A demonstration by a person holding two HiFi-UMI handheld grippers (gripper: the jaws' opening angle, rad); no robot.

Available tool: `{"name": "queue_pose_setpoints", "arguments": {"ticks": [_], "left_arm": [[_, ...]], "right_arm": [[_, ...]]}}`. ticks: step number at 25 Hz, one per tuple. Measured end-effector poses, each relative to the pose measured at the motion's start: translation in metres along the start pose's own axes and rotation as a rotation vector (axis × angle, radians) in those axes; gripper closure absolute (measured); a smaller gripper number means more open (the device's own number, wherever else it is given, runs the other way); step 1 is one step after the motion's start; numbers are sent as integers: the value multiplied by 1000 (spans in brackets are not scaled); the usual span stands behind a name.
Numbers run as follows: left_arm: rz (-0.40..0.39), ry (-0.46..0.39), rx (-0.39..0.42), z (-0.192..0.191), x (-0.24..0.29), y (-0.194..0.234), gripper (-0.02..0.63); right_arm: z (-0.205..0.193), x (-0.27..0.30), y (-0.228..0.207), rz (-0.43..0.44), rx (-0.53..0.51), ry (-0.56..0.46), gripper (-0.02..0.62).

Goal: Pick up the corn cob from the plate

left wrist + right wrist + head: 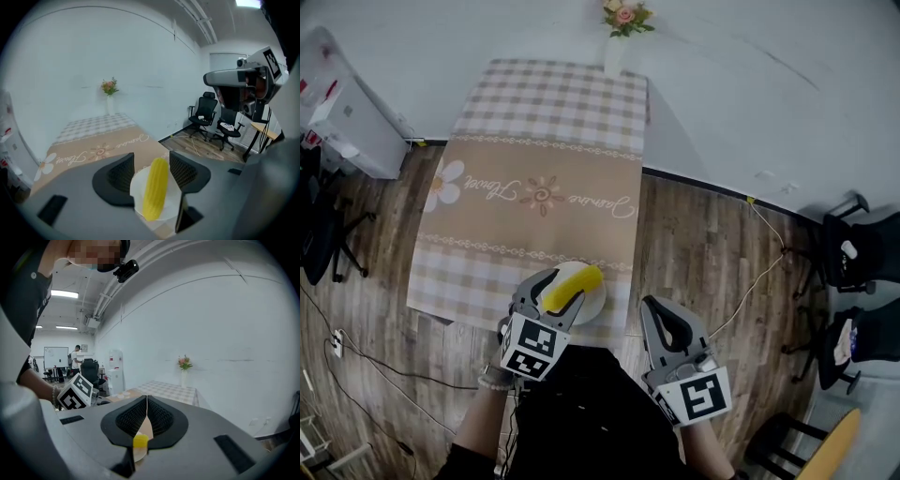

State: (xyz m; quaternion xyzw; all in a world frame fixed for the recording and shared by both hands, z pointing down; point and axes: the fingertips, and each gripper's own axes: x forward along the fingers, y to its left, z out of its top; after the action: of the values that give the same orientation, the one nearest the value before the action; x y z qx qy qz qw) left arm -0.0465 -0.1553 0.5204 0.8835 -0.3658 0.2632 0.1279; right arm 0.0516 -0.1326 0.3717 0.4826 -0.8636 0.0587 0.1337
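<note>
A yellow corn cob [574, 287] lies on a small white plate [596, 306] at the near edge of the table. My left gripper [561, 289] is open and reaches down over the plate. In the left gripper view the corn cob [155, 187] lies lengthwise between the two black pads [121, 171], with a gap on each side, and the plate [136, 188] shows beneath it. My right gripper [652, 307] is shut and empty, and it hangs off the table's near right corner, beside the plate. In the right gripper view its jaws [146, 416] meet in a thin line.
The table [534, 187] carries a beige checked cloth with flower prints. A white vase of flowers [622, 36] stands at its far edge. Black office chairs [853, 248] stand to the right on the wood floor, a white cabinet [347, 117] to the left, and a cable [759, 272] trails across the floor.
</note>
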Motion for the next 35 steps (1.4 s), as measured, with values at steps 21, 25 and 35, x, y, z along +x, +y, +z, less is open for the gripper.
{"name": "queue_pose_setpoints", "arguments": {"ticks": [21, 25, 35], "left_arm": [[-97, 189, 37, -60, 61, -13, 368], [-116, 207, 13, -69, 68, -15, 368], [-140, 213, -71, -79, 77, -16, 362]], "right_arm": [[-19, 7, -3, 6, 29, 47, 552], [-23, 7, -4, 8, 36, 57, 552], [-35, 3, -4, 5, 49, 83, 552]]}}
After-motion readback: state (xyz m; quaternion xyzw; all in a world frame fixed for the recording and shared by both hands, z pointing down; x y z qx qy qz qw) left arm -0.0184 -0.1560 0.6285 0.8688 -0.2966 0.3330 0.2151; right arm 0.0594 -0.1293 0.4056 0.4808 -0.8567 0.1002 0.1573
